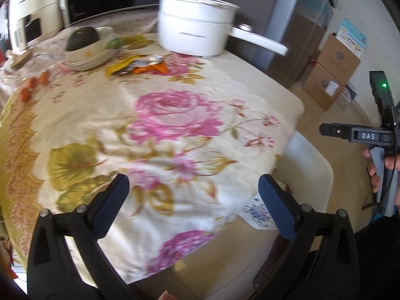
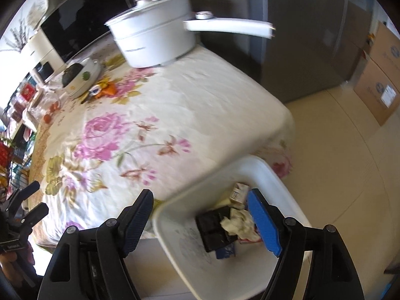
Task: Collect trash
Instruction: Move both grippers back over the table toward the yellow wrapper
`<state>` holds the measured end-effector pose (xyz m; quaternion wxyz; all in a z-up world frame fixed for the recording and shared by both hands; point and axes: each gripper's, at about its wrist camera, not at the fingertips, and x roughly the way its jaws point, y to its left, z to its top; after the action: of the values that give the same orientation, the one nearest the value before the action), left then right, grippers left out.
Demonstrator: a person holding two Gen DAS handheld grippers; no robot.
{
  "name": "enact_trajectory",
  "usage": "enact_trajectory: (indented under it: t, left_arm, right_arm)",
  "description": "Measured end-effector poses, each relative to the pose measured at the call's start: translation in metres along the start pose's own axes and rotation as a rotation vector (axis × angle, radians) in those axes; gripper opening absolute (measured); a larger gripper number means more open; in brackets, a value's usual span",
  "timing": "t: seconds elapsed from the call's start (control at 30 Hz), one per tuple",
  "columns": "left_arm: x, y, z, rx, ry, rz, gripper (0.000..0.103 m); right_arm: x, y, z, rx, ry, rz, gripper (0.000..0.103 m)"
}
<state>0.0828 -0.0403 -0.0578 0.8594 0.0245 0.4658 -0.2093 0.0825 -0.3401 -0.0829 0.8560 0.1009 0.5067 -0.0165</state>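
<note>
Right wrist view: the right gripper (image 2: 200, 215) hangs wide and empty over a white bin (image 2: 180, 227) holding trash (image 2: 237, 225). Left gripper (image 1: 193, 202) gapes wide, empty, above the flowered bench (image 1: 175, 130).

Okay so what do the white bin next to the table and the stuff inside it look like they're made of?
The white bin looks like smooth moulded plastic: thin, rounded, slightly glossy walls. Inside, the crumpled white wad looks like soft tissue paper, the small box like printed cardboard. The dark flat piece is too blurred to tell.
</note>
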Motion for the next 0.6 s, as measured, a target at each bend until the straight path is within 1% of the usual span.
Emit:
enact_trajectory:
  t: [0.07, 0.1, 0.17, 0.3, 0.37, 0.43, 0.47, 0.53, 0.6]
  left_arm:
    - [-0.003, 0.013, -0.001, -0.022, -0.003, 0.025, 0.102]
    - [-0.005, 0.021, -0.001, -0.036, -0.005, 0.051, 0.102]
    - [-0.008, 0.036, -0.002, -0.060, -0.008, 0.090, 0.102]
    - [-0.013, 0.058, -0.003, -0.096, -0.021, 0.123, 0.102]
    - [-0.009, 0.068, -0.001, -0.106, -0.003, 0.130, 0.102]
    - [-0.003, 0.076, 0.007, -0.092, 0.030, 0.146, 0.102]
    - [0.000, 0.081, 0.013, -0.079, 0.032, 0.165, 0.102]
    - [0.003, 0.089, 0.022, -0.054, 0.027, 0.177, 0.102]
    - [0.012, 0.097, 0.037, -0.031, 0.033, 0.181, 0.102]
  right_arm:
    - [0.002, 0.013, 0.005, -0.015, -0.006, 0.010, 0.080]
    - [0.002, 0.021, 0.007, -0.024, -0.011, 0.015, 0.081]
    - [0.004, 0.038, 0.012, -0.042, -0.022, 0.030, 0.085]
    - [0.008, 0.064, 0.017, -0.077, -0.030, 0.069, 0.085]
    - [0.012, 0.078, 0.024, -0.098, -0.026, 0.074, 0.085]
    - [0.016, 0.088, 0.031, -0.119, -0.012, 0.081, 0.085]
    - [0.017, 0.091, 0.034, -0.125, -0.012, 0.088, 0.085]
    - [0.020, 0.100, 0.044, -0.152, -0.012, 0.095, 0.085]
    - [0.028, 0.110, 0.055, -0.201, -0.019, 0.077, 0.085]
